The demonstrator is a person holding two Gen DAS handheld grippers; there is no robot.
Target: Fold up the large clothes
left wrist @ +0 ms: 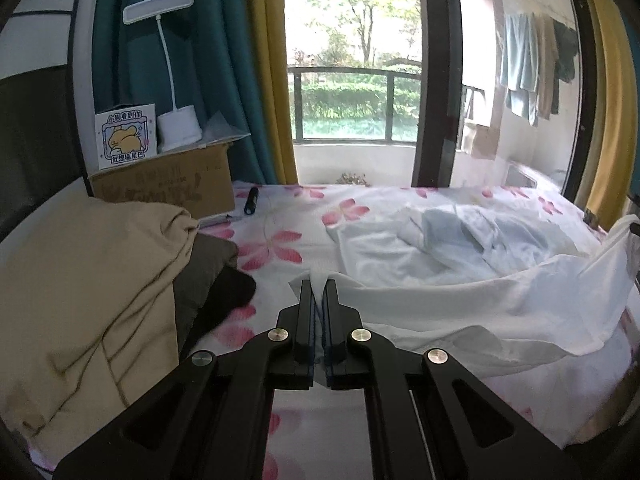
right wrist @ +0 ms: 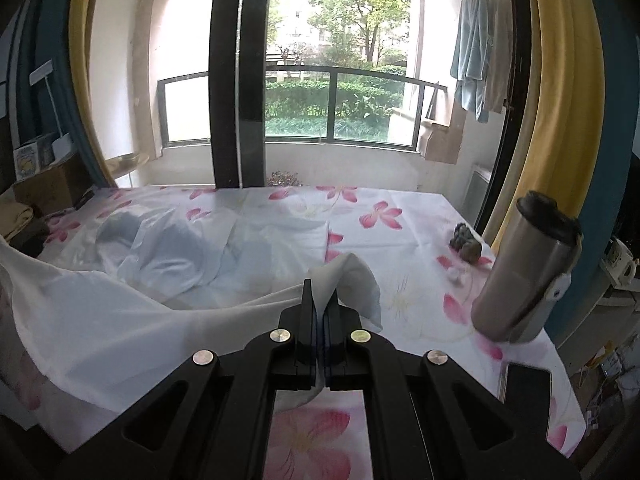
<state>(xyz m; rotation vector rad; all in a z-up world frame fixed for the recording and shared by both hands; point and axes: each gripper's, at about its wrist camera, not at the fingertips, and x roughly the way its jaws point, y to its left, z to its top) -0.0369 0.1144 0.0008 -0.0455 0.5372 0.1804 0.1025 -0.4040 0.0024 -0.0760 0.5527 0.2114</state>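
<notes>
Flowered bed point(left wrist: 280, 216): both claws point(left wrist: 319, 284) point(right wrist: 319, 288) clamp white garment point(left wrist: 500, 296) point(right wrist: 120, 320); lamp point(left wrist: 176, 120) tops cardboard box point(left wrist: 180, 184).

White garment point(left wrist: 460, 300), rumpled, near edge raised

A corner of the white garment point(left wrist: 460, 300) is pinched between the closed jaws of the left gripper point(left wrist: 319, 292) and held lifted above the floral bedsheet point(left wrist: 280, 240). Folded beige and dark clothes point(left wrist: 100, 272) are stacked at the left. Behind them, a desk lamp point(left wrist: 178, 120) is set on a cardboard box point(left wrist: 168, 188), with a black flashlight point(left wrist: 252, 200) lying just beside the box.
</notes>
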